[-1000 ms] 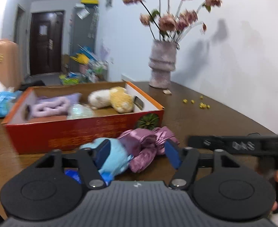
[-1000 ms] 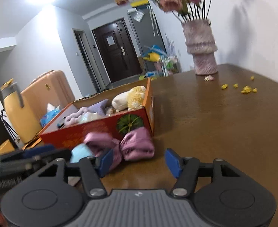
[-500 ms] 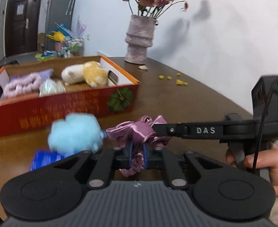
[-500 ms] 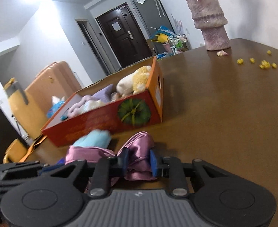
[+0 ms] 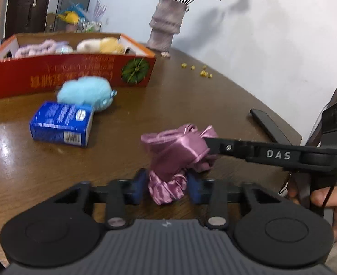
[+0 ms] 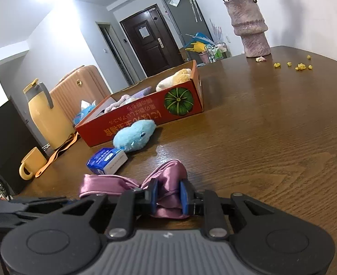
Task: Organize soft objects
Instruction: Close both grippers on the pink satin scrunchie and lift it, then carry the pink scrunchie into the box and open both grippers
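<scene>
A purple satin cloth (image 5: 177,151) is held over the brown table by both grippers. My left gripper (image 5: 167,184) is shut on its near end. My right gripper (image 6: 168,196) is shut on the other end (image 6: 168,183), and shows in the left wrist view as a black arm (image 5: 260,152) coming from the right. A light-blue plush (image 5: 85,92) lies on the table in front of a red cardboard box (image 5: 72,75), which holds a cream-and-yellow plush (image 5: 101,44) and a lilac fuzzy item (image 5: 40,47).
A blue carton (image 5: 61,123) lies beside the blue plush. A grey vase with flowers (image 5: 166,26) stands at the back, with yellow crumbs (image 5: 202,72) near it. A yellow mug (image 6: 30,163) and yellow flask (image 6: 45,116) stand at the left edge. A dark flat object (image 5: 269,125) lies at right.
Both grippers closed on the purple cloth and pulled it back from the box toward the near table edge. The blue plush and blue carton stayed by the box.
</scene>
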`<state>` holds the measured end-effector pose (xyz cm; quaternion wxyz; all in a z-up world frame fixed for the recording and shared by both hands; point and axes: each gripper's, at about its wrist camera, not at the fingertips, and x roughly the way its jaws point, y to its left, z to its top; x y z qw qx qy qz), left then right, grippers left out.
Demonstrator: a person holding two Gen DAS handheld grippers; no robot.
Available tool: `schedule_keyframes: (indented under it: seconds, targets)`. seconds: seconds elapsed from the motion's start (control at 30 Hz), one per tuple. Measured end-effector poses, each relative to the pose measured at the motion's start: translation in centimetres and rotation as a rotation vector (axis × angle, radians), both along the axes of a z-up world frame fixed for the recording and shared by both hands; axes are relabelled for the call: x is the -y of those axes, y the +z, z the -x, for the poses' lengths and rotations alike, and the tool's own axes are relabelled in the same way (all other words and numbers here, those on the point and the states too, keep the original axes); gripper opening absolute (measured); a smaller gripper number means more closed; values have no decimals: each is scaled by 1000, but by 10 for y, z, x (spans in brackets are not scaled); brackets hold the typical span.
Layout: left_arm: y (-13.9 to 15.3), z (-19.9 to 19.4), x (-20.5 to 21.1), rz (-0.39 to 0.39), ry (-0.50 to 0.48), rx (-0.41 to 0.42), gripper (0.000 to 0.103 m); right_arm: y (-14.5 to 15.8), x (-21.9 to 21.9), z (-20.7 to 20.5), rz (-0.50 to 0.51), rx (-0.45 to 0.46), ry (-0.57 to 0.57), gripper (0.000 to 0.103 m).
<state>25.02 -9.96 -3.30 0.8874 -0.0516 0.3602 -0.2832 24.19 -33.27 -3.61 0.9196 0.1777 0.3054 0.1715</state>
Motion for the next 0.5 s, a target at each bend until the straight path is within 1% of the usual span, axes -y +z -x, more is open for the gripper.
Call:
schedule_keyframes:
  seconds: [0.03,0.1,0.17,0.27,0.33,0.4,0.43,0.5]
  targets:
    - [0,1,-1,4,4,0,30,0,0,0,2,1,-2,19]
    - [1,3,-3,12,1,7,23,0,0,1,-1,1,-2,18]
    - [7,2,-5,24,-8,20,20,2,2,0,-19,3,-3,16]
    - [32,-10,-10,63,-27,81,20,18,3,-8,-38,51,-8,15]
    - [53,-26,-15,90,-26,130,20,41,4,-22,-53,115,-11,15]
    - [74,-52,-22,121,-15,179,20,67,2,-45,-48,184,-14,15]
    - [82,-67,-25,131,8,185,20,76,-1,-58,-45,203,-19,15]
    - [91,-106,-28,132,39,167,20,90,-9,-96,-38,210,-25,15]
